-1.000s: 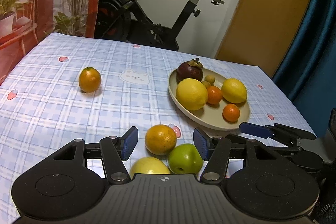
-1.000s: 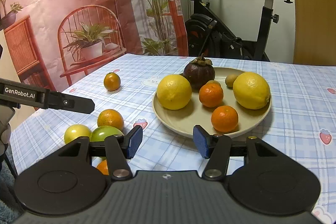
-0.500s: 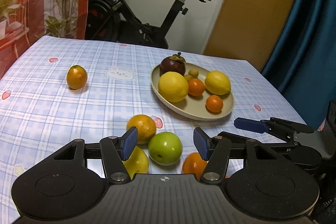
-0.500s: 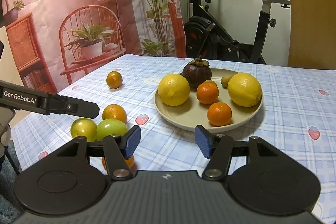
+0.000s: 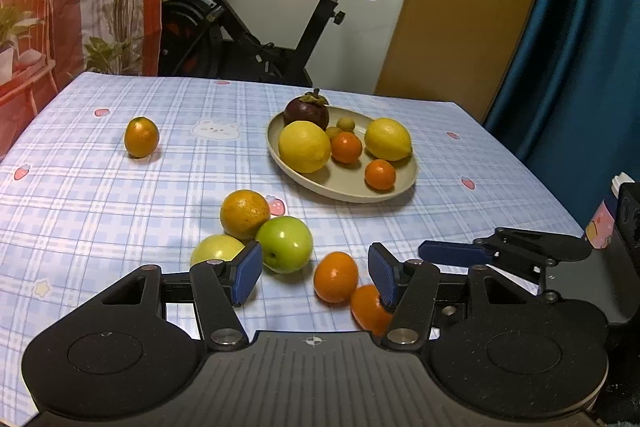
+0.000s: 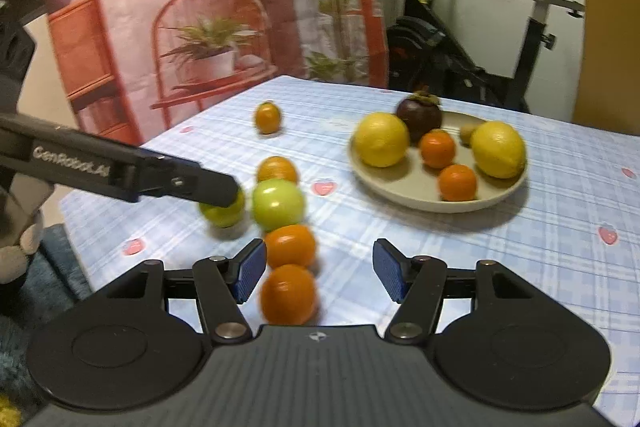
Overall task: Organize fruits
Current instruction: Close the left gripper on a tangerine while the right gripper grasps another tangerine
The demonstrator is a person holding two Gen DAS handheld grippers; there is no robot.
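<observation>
A: Nearest to your left gripper, what do you have?

B: Your left fingers stand partly apart with nothing between the pads. Just past them on the checked tabletop lie 2 small oranges, touching each other, the nearer one half hidden behind your right-hand pad.

A: And the right gripper?

B: Its jaws are opening, and they grip nothing; a small orange lies on the cloth low between them, near the left pad, not pressed by either.

A: A little further out?

B: A green apple touches a pale yellow-green fruit and a large orange; those 3 sit in a cluster.

A: Beyond that?

B: To your right is the beige plate, holding 2 lemons, 2 small oranges, a dark purple mangosteen and 1 or 2 little brown fruits. Well apart on the left, 1 small orange lies alone.

A: Behind the tabletop?

B: An exercise bike.
</observation>
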